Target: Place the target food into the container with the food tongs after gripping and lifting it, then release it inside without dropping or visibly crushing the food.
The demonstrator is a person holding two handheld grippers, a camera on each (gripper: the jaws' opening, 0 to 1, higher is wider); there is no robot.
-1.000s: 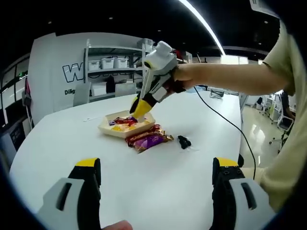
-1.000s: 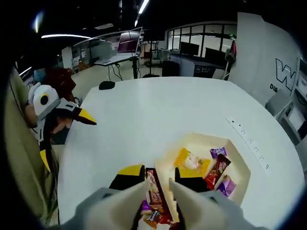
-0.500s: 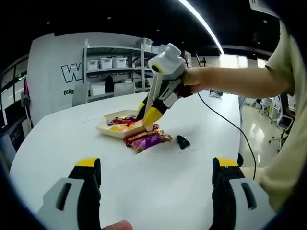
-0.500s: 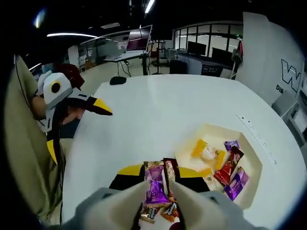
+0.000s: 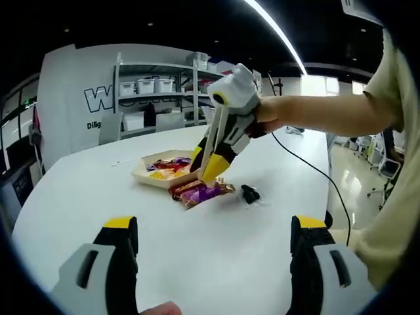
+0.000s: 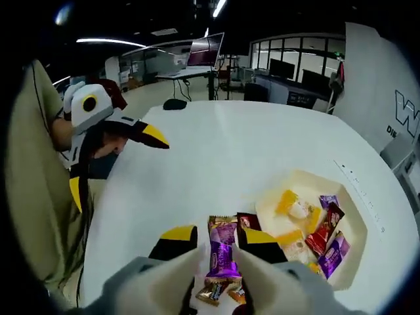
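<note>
Right tool (image 6: 216, 244), jaws parted, straddles purple foil-wrapped candy (image 6: 224, 257) (bench (image 6: 216, 157), tray (image 6: 354, 226) at 3 o'clock): clench gently, centred.

Not much you can actually read here. The pale grey wall panel (image 5: 79, 98) behind the metal shelving in your left gripper view has a big outlined "W", then the rack cuts it off, with smaller dark lettering starting "Di" below. That same panel (image 6: 394, 85) in your right gripper view shows the "W" again with "DIE" underneath. The candy wrapper print is too small to read.
</note>
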